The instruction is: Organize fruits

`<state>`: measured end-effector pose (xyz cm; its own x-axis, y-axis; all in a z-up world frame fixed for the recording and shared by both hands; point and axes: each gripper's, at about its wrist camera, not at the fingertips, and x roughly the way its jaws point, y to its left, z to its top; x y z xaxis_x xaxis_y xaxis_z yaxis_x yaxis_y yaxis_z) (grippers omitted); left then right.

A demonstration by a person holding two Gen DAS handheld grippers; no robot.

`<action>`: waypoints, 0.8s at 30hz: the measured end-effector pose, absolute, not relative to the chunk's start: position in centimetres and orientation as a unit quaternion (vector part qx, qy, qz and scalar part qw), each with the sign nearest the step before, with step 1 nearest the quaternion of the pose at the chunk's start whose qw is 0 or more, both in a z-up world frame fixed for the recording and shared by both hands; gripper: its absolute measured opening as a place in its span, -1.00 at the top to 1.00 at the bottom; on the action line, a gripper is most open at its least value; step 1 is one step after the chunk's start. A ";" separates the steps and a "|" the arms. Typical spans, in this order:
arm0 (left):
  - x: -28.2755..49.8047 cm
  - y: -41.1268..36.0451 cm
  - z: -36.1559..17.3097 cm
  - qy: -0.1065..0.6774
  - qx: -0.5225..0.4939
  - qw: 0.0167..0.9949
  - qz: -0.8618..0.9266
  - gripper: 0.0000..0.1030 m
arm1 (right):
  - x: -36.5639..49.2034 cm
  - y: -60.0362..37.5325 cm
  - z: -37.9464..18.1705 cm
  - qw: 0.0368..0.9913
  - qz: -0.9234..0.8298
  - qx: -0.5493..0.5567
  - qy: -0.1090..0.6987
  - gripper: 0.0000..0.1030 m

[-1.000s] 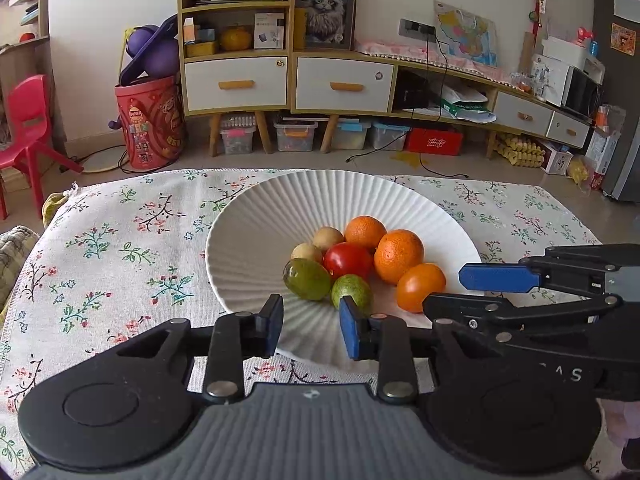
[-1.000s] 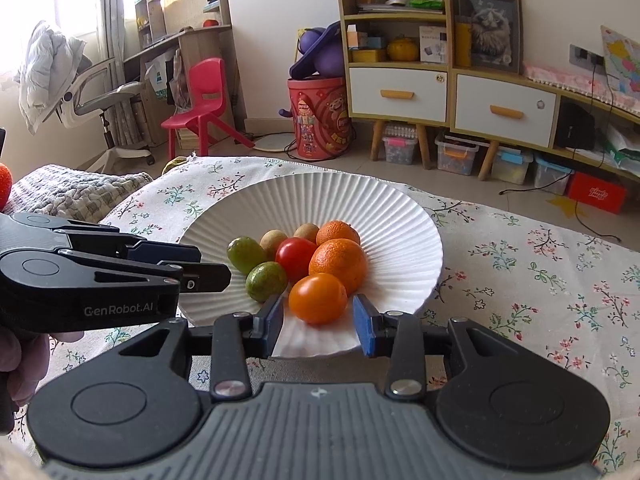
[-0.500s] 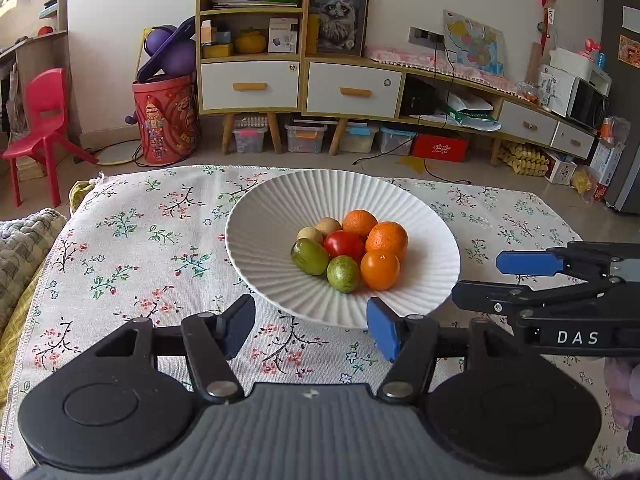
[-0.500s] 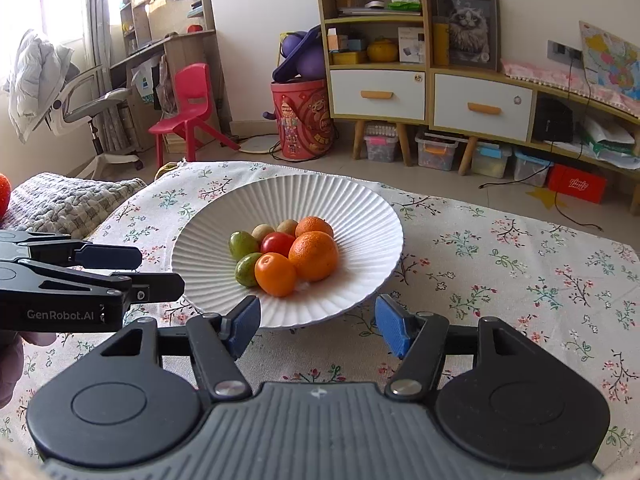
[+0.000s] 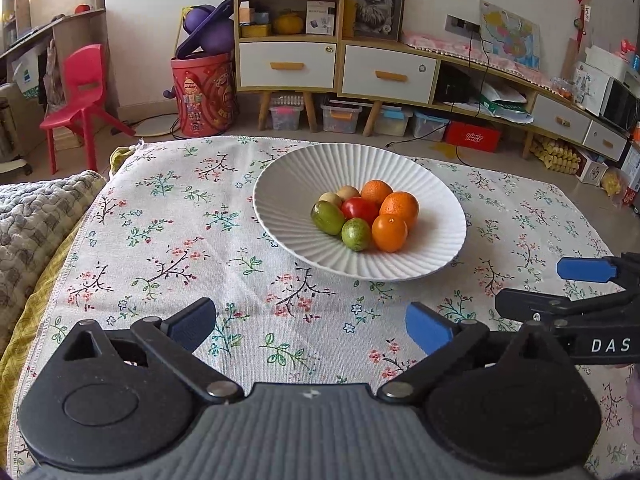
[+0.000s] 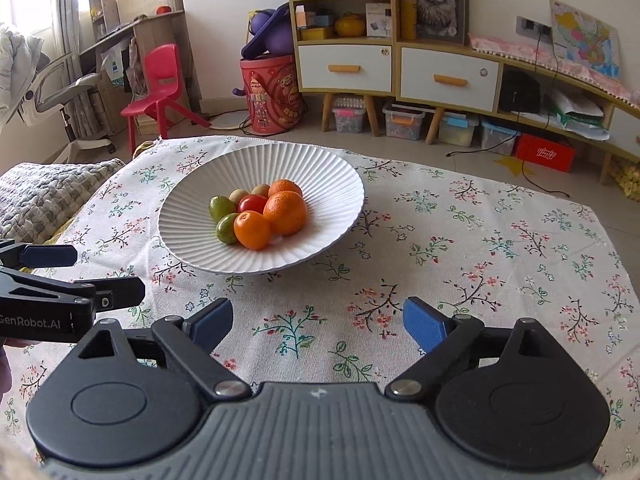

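Fruits (image 5: 364,214) clustered in white plate (image 5: 288,176)

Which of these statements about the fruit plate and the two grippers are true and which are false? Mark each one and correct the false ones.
1. All the fruit lies on the white ribbed plate. True.
2. The left gripper grips an orange. False: its jaws are opening with nothing between them.
3. The red tomato sits among the other fruit. True.
4. The right gripper touches the plate. False: it is over the floral tablecloth, short of the plate.
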<state>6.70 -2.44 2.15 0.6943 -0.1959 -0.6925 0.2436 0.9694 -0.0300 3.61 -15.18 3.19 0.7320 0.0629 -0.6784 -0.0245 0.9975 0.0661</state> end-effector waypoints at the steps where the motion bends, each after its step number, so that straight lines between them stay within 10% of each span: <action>1: 6.5 -2.4 2.3 0.374 0.032 0.920 -0.114 -0.78 | 3.6 -15.1 3.3 0.929 0.021 0.027 0.370 -0.82; 24: 5.7 -3.0 2.4 0.387 0.055 0.918 -0.067 -0.79 | 3.2 -14.4 3.5 0.924 0.001 0.017 0.381 -0.99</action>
<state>5.67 -3.00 2.37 0.6911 -0.0810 -0.7182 0.1660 0.9849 0.0487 3.20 -14.36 3.47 0.7091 0.0146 -0.7049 0.0117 0.9994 0.0325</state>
